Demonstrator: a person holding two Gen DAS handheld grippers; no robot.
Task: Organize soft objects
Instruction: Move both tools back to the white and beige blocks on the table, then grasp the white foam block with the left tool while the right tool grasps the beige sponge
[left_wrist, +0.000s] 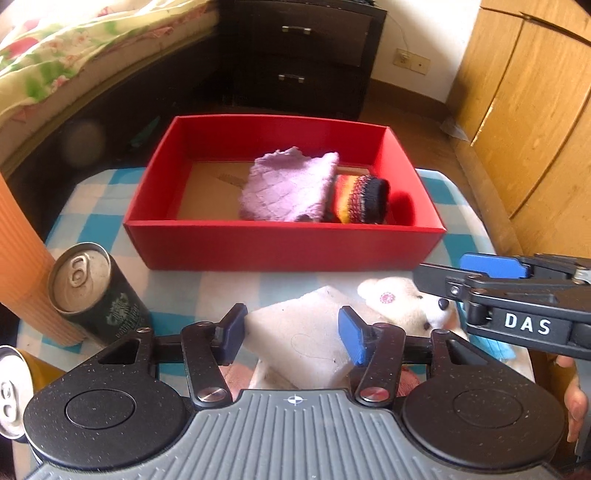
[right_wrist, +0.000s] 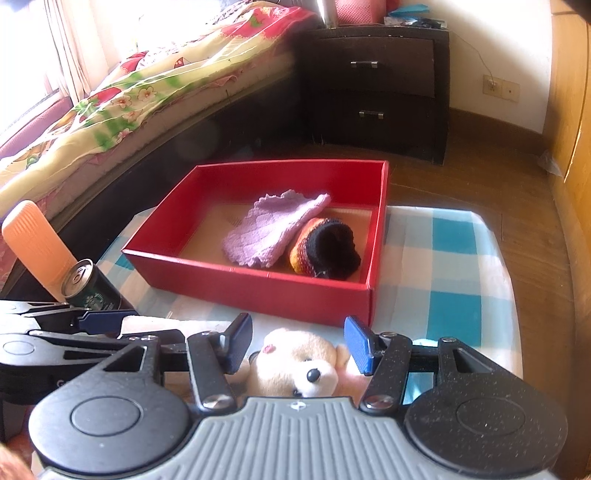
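Note:
A white foam block (left_wrist: 299, 332) lies on the checked cloth in front of the red box (left_wrist: 284, 243). My left gripper (left_wrist: 291, 334) straddles it, a pad against each side. To its right is a cream teddy bear (right_wrist: 295, 365). Its head sits between the pads of my right gripper (right_wrist: 299, 343), which touch both sides. In the left wrist view the right gripper (left_wrist: 439, 267) reaches in from the right over the bear (left_wrist: 399, 299). Inside the box lie a purple knitted cloth (left_wrist: 288, 188) and a striped knitted piece (left_wrist: 364, 199).
A dark drink can (left_wrist: 92, 291) stands left of the foam block, beside a tall orange ribbed object (left_wrist: 22, 266), with a yellow can (left_wrist: 18, 391) nearer me. Pink fabric (left_wrist: 240, 380) lies under the block. A bed, a dark nightstand (right_wrist: 376, 88) and a wooden wardrobe surround the table.

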